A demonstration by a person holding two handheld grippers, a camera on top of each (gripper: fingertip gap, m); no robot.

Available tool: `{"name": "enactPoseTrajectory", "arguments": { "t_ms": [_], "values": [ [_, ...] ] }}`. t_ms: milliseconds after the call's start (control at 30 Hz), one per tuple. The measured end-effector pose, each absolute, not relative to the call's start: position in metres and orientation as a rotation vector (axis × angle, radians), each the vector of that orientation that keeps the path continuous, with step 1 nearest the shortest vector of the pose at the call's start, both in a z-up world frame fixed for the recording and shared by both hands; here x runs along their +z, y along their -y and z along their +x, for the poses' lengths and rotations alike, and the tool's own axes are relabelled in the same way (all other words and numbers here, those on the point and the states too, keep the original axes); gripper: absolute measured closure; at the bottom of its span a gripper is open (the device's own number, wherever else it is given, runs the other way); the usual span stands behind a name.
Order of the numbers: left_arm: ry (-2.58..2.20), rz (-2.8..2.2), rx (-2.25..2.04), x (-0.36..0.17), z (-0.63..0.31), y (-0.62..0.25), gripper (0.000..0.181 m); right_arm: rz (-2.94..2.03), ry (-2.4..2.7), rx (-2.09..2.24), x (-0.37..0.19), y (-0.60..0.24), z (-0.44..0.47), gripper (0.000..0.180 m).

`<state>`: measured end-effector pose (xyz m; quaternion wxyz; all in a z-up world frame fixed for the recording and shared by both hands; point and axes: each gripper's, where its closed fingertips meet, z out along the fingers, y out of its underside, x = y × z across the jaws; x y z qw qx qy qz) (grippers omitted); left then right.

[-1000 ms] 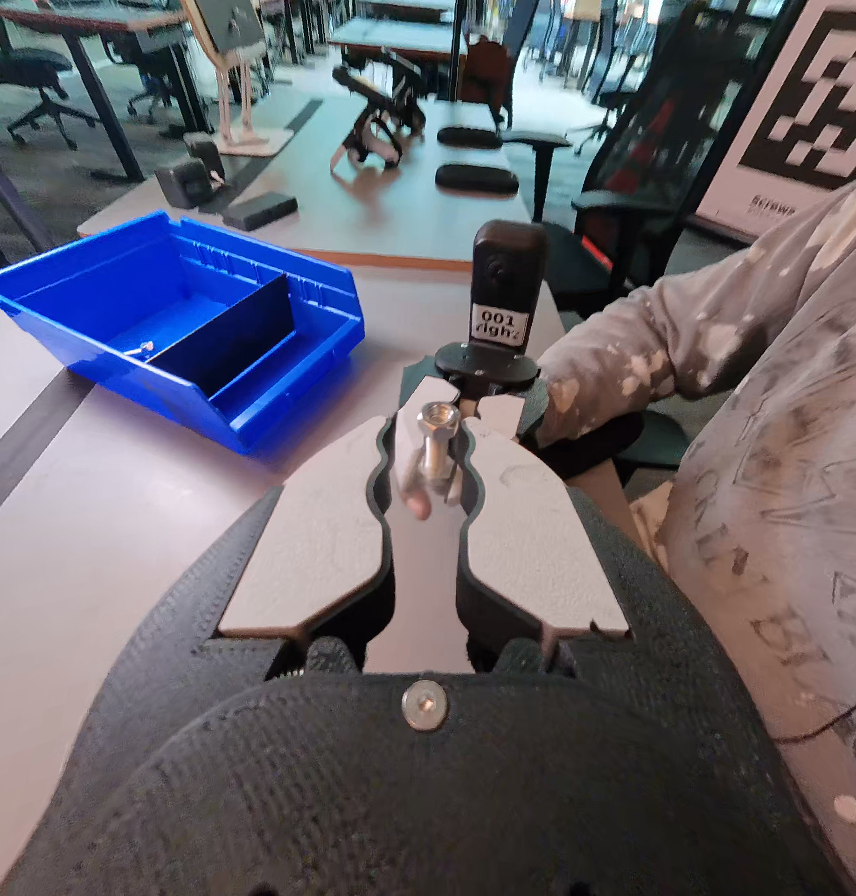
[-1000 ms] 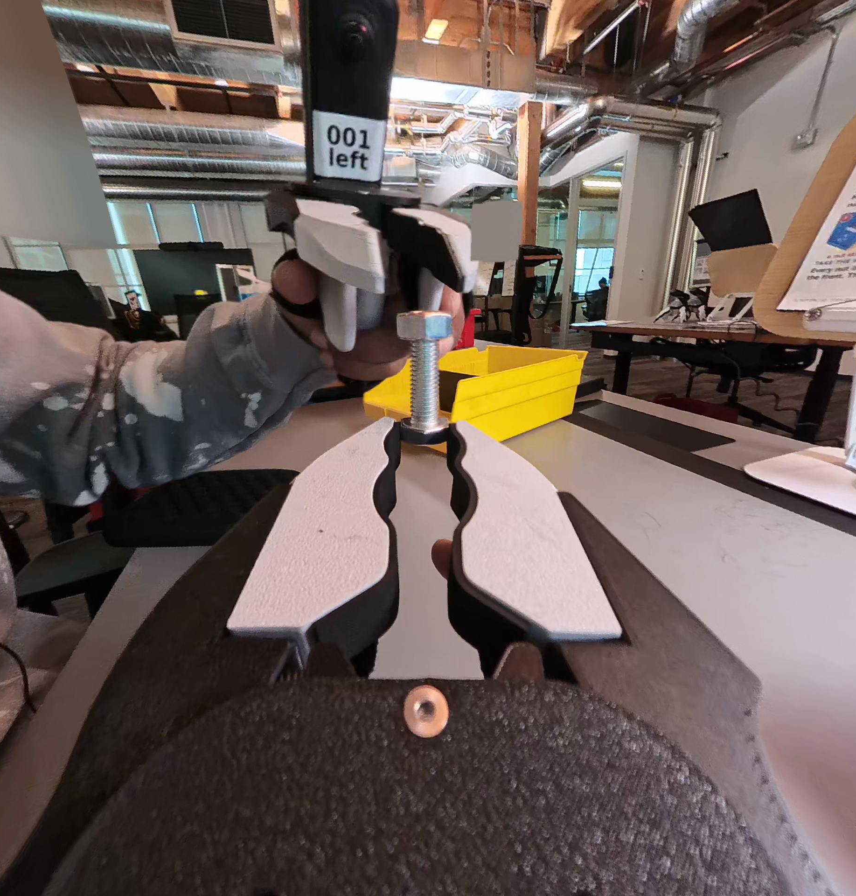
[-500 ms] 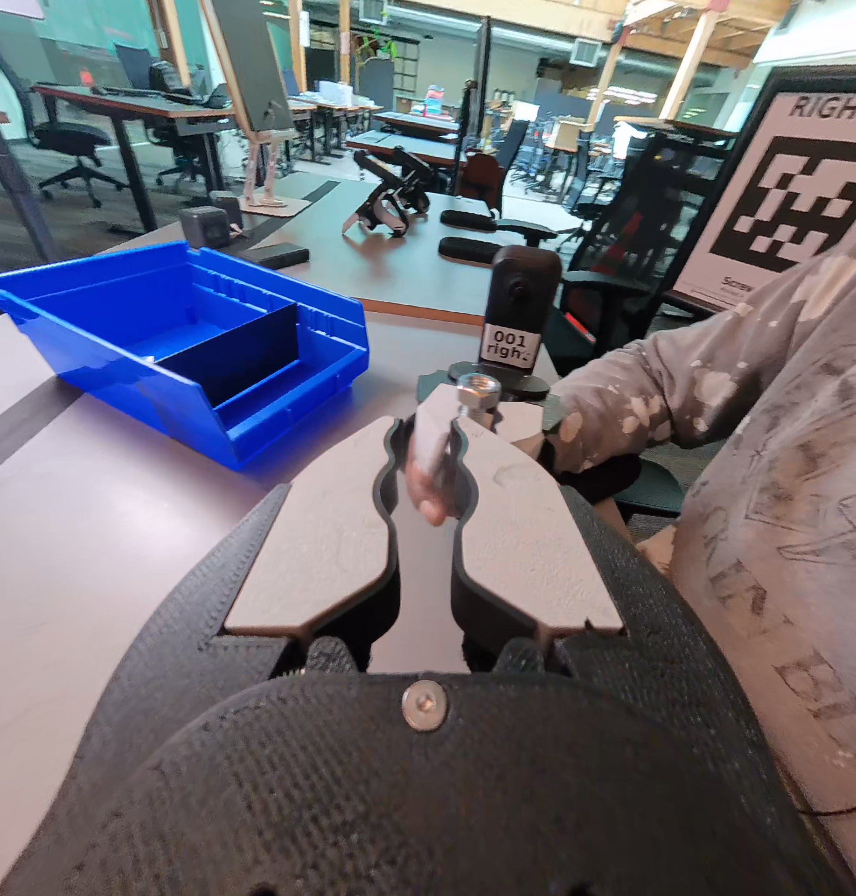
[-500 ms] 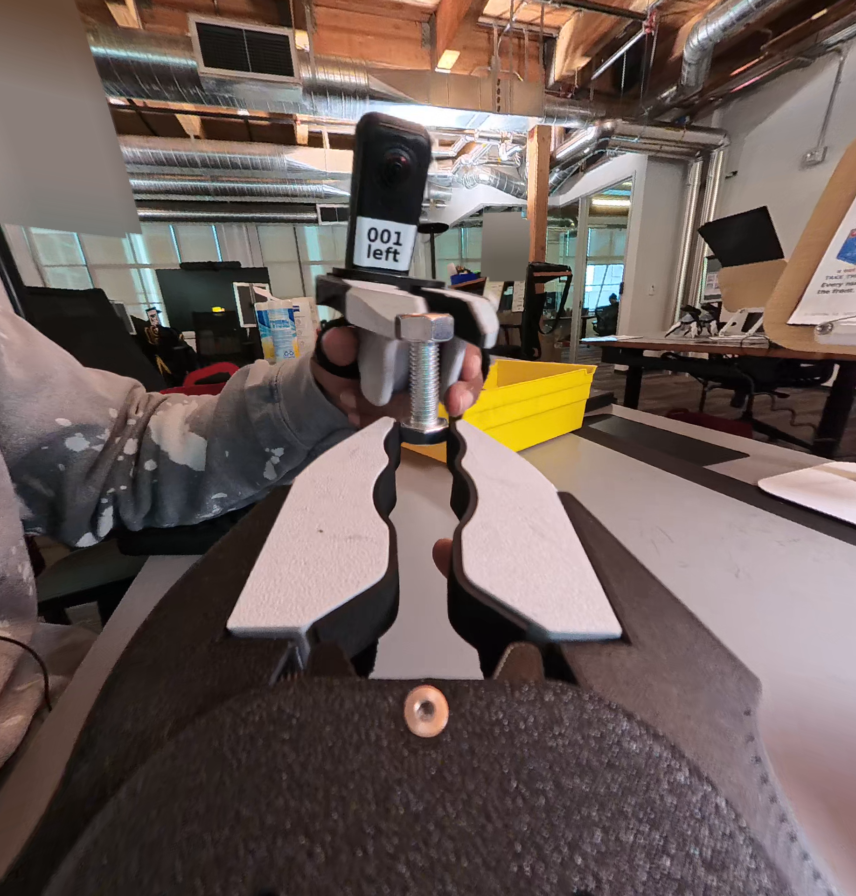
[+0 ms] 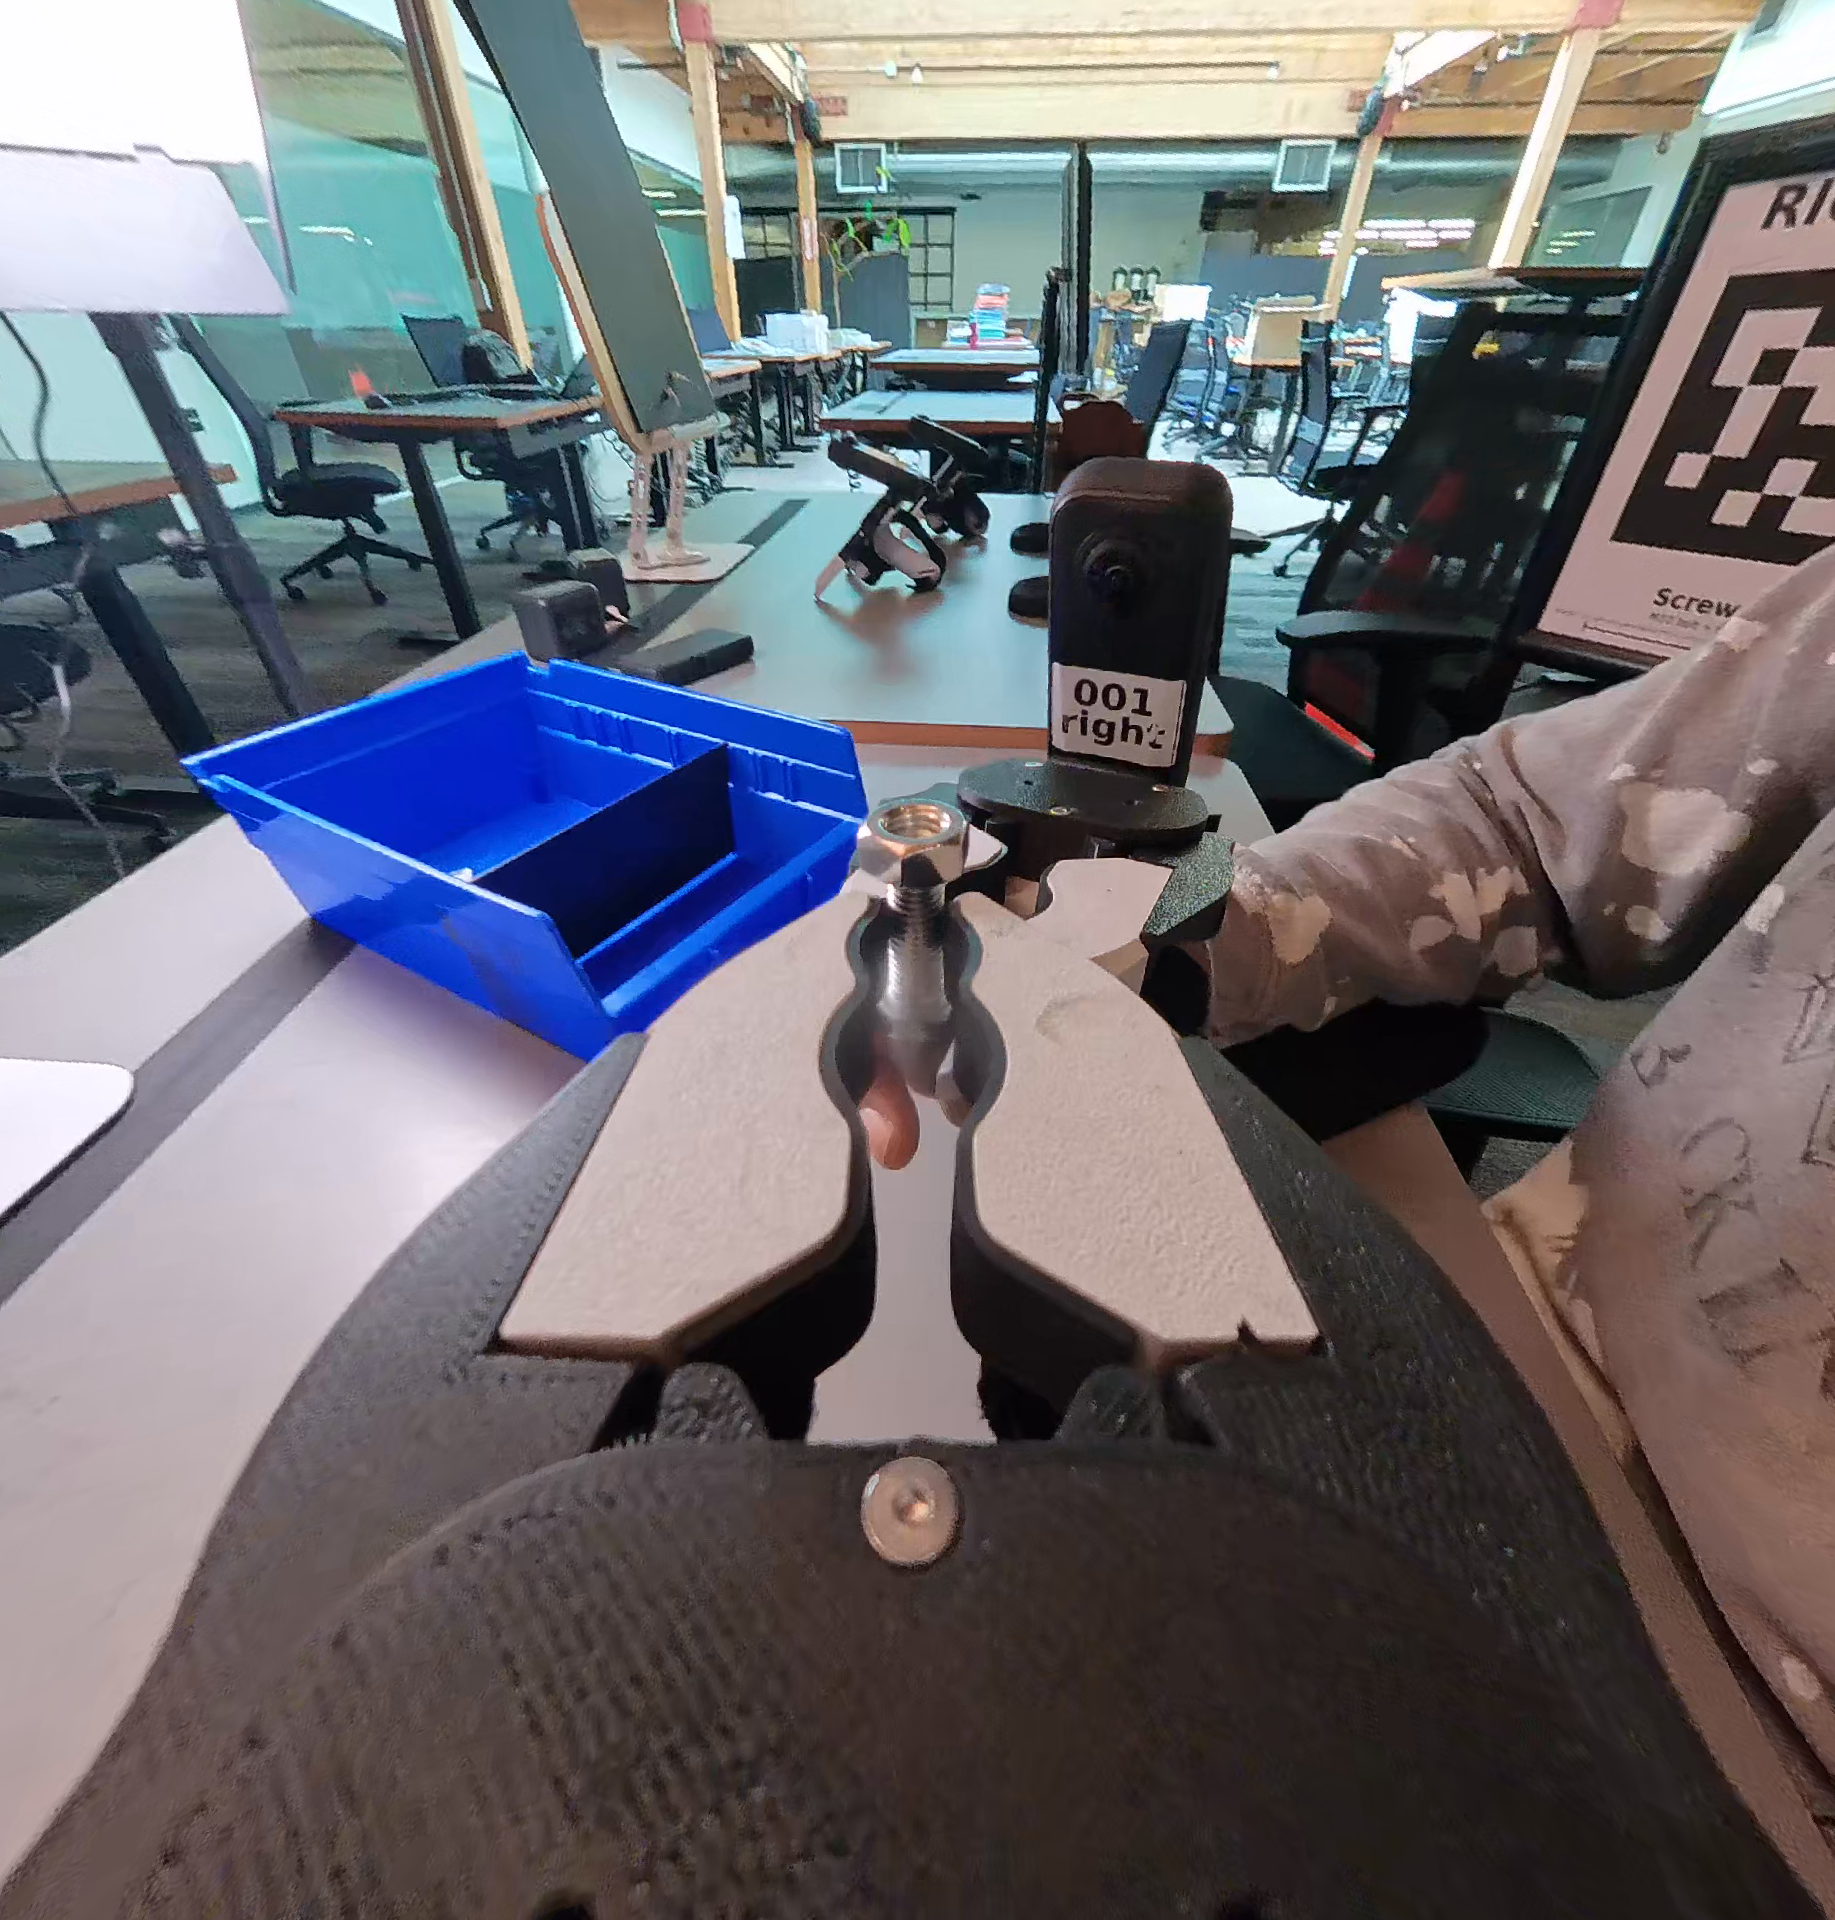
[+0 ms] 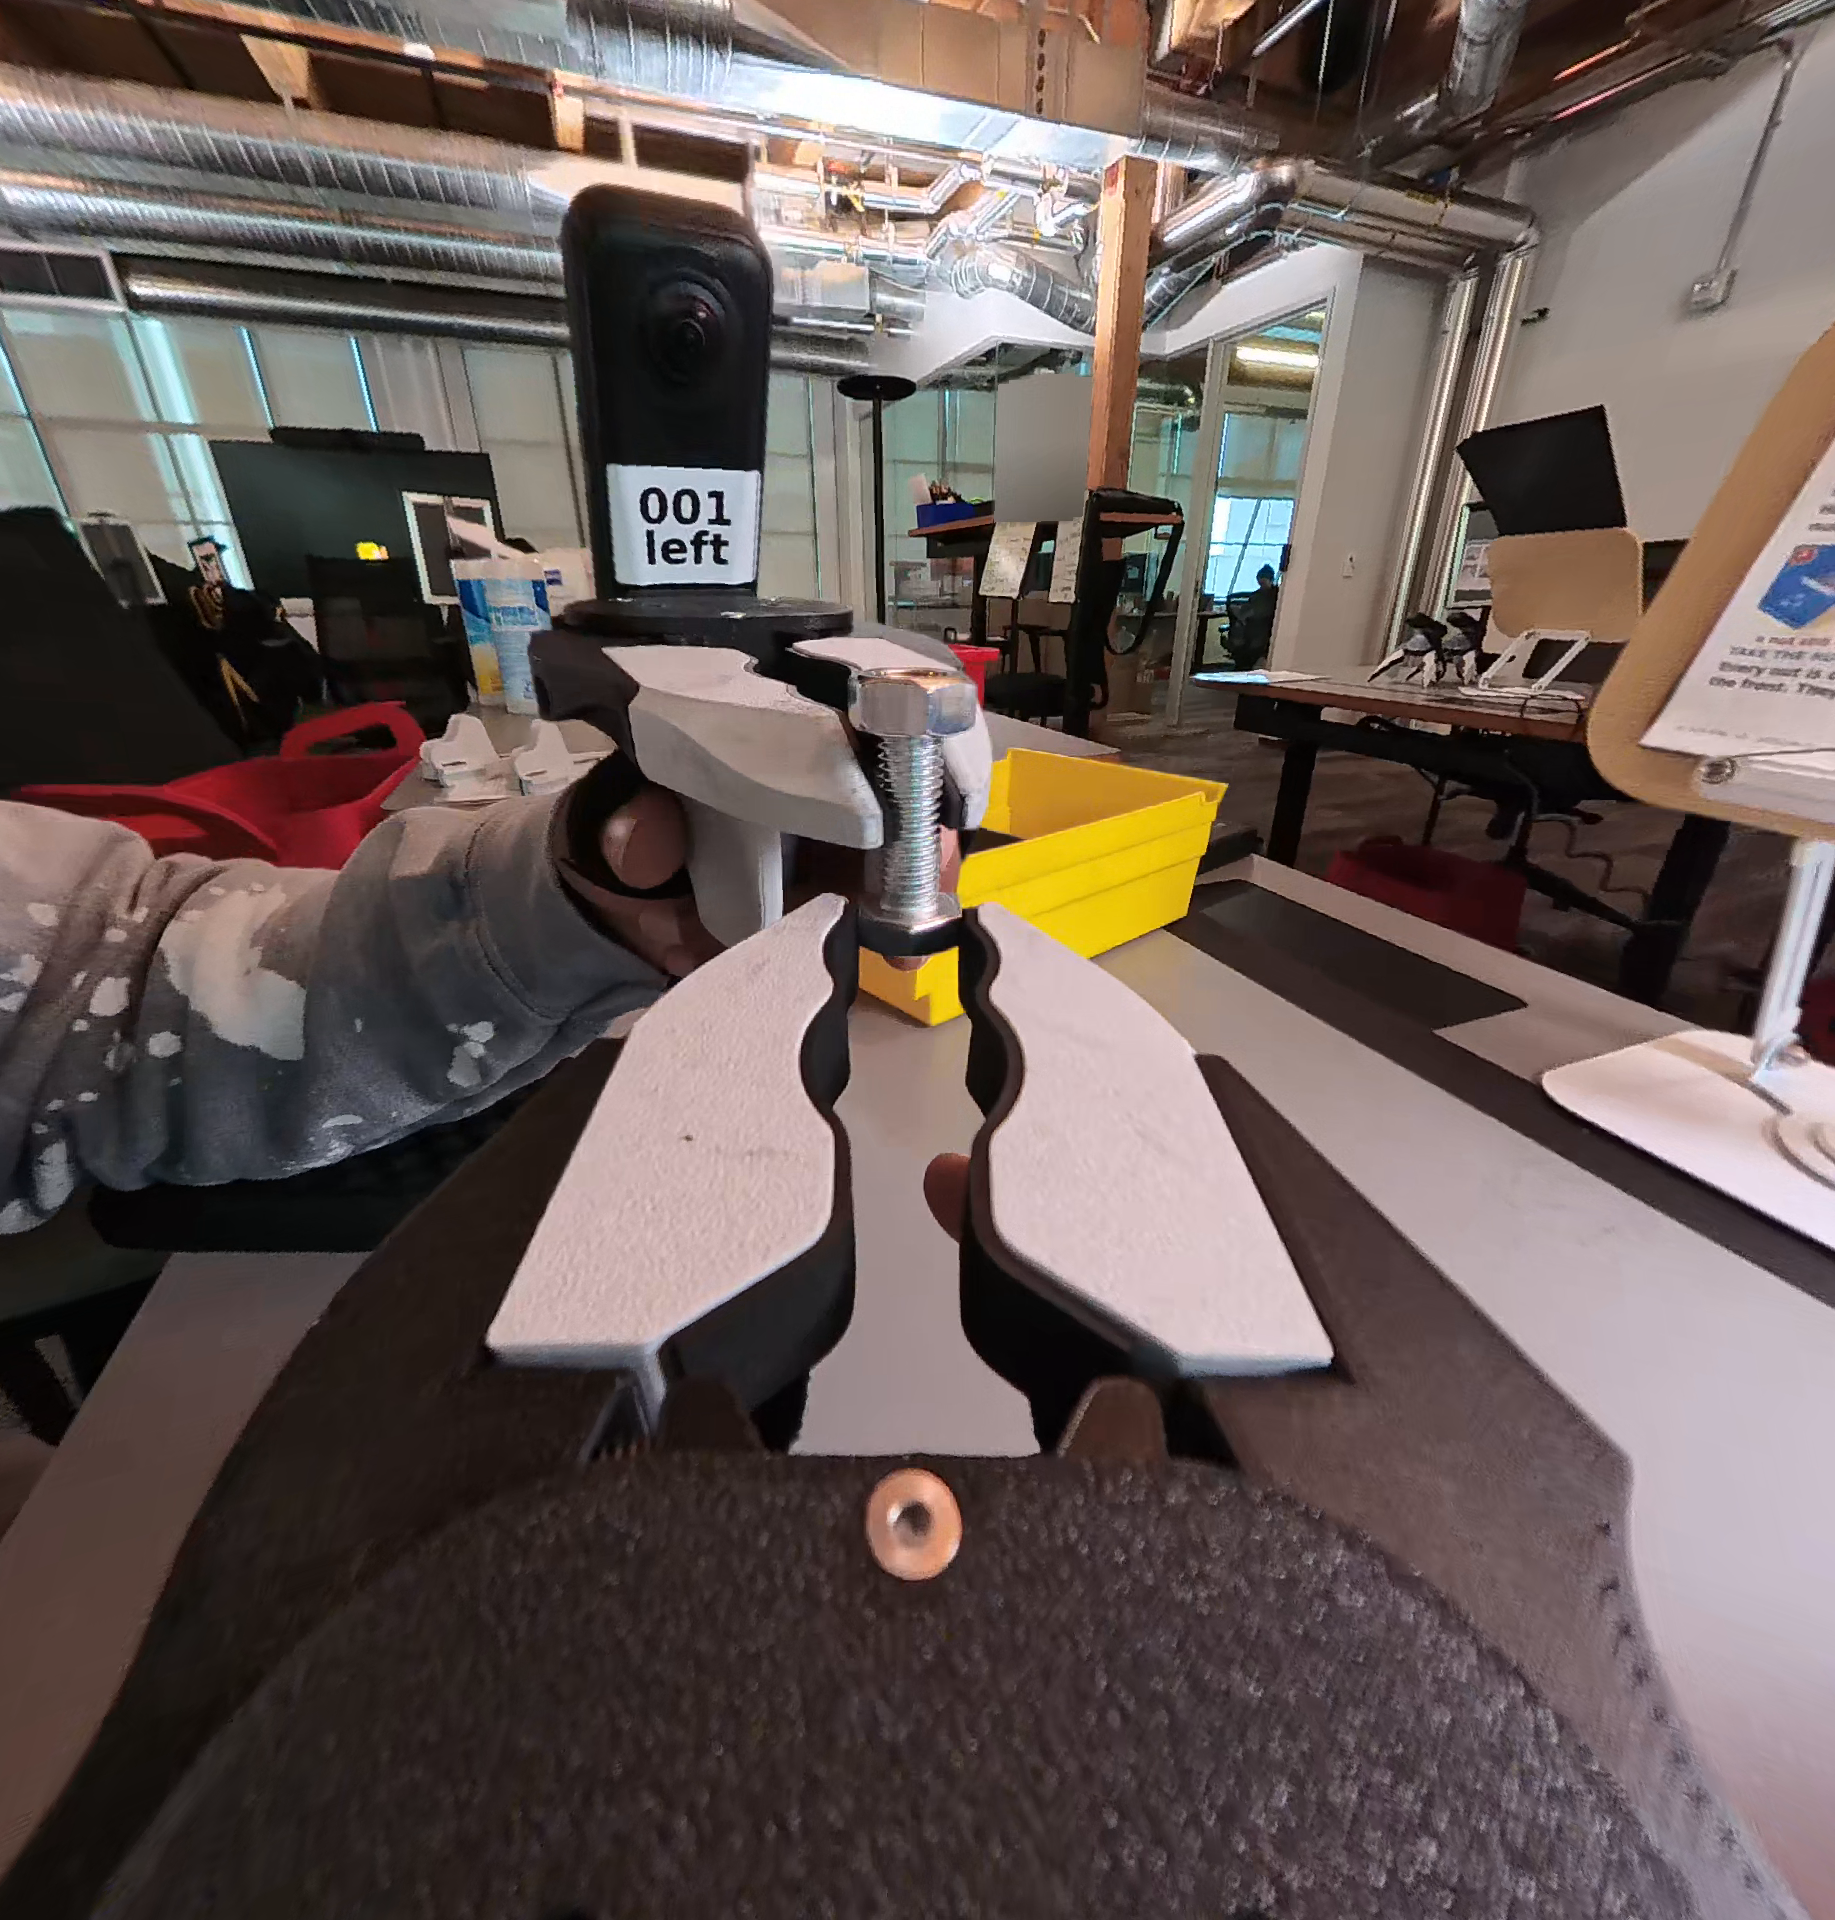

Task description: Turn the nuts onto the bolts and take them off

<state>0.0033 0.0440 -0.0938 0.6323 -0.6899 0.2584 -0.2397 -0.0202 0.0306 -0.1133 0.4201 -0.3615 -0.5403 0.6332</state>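
Left wrist view shows, largest of all, a grey counter [image 5: 217, 1195] with a divided blue bin [image 5: 497, 831] standing on it, well apart from the work. Right wrist view adds a yellow bin [image 6: 1100, 862] beyond the tools. Cannot make out how many bolts or nuts lie in either bin, so cannot judge how many pairs are finished.

Next in size, finds the left gripper [image 5: 911, 920] with jaws closed on the bolt [image 6: 911, 821] just under its hex head. Finds the right gripper [image 6: 908, 940] facing it, jaws pinched on the nut [image 5: 913, 836]. Places both parts in the air above the counter, between the two tools.

Smallest detail: puts the nut at the very tip of the thread, its hole open at the outer end, with bare thread all the way back to the head. Reads as only a turn or so of engagement, either just started on or almost off; cannot tell which. Leaves, by that judgement, either a full run down and back, or the last few turns off.
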Motion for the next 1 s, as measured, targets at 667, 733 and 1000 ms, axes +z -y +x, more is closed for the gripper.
{"name": "enactPoseTrajectory", "arguments": {
  "t_ms": [667,733,1000],
  "values": [
    [-0.482,-1.562,-0.528,-0.098,-0.018,-0.042,0.158,-0.921,1.368,1.452,-0.123,-0.036,-0.038,0.161],
    [-0.470,-1.552,-0.558,-0.095,-0.021,-0.040,0.154,-0.937,1.348,1.493,-0.127,-0.042,-0.036,0.161],
    [-0.400,-1.537,-0.564,-0.098,-0.024,-0.049,0.153,-0.965,1.355,1.531,-0.139,-0.040,-0.036,0.161]
  ]
}}
